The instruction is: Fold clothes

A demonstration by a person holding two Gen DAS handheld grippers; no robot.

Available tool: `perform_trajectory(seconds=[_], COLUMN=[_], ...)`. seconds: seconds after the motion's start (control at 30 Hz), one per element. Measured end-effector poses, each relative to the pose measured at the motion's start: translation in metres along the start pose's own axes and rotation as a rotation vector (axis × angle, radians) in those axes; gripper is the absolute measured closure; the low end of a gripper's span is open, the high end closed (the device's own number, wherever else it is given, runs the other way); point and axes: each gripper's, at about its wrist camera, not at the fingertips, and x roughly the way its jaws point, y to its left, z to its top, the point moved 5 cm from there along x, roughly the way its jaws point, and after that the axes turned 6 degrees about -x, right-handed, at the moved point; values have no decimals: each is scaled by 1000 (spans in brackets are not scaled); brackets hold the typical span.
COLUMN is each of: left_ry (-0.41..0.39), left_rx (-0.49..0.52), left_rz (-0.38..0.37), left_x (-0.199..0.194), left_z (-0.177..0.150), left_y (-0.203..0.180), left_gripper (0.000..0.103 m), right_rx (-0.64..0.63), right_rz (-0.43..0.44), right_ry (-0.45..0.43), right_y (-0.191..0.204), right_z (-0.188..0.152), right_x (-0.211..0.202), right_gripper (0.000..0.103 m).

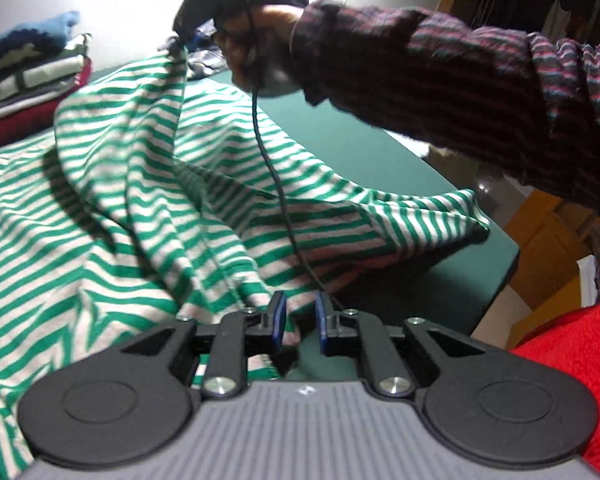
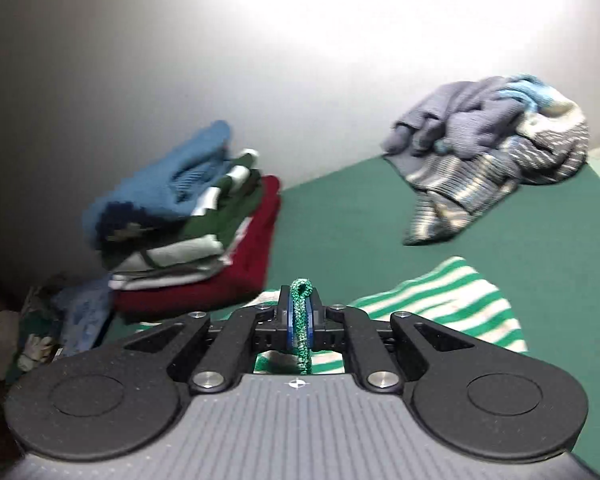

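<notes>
A green-and-white striped shirt (image 1: 120,160) lies rumpled across the green table (image 1: 340,120). In the left wrist view, my left gripper (image 1: 300,312) hovers at the shirt's near edge. Its blue pads stand a little apart, with striped cloth showing in the gap but not pinched. A hand (image 1: 260,40) in a dark striped sleeve (image 1: 420,80) holds my right gripper (image 1: 179,38) high at the far side, lifting a corner of the shirt. In the right wrist view, my right gripper (image 2: 300,304) is shut on a green hem fold, and the shirt (image 2: 440,304) hangs below it.
A stack of folded clothes (image 2: 188,220), also (image 1: 28,72), sits against the wall at the left. A loose heap of grey-blue knitwear (image 2: 500,152) lies far right on the table (image 2: 340,220). A black cable (image 1: 268,152) trails over the shirt. Red fabric (image 1: 580,360) fills the near right.
</notes>
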Motion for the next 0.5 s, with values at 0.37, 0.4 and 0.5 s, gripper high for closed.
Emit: perform_trajectory(seconds=[0.37,0.4,0.5], left_ry=[-90,-95,-60], left_rx=[-174,-209,-326], left_rz=[186,216,213], left_x=[-37,-43,-43], left_z=[7,5,-8], left_y=[74,89,126], left_gripper=[41,41,37], right_rx=[57,46,14], right_rz=[-99,-60,142], right_ry=[57,46,141], right_y=[-56,-52,-31], right_z=[-41,-43,-65], right_x=[-15,-28,-62], right_gripper=[67,66,65])
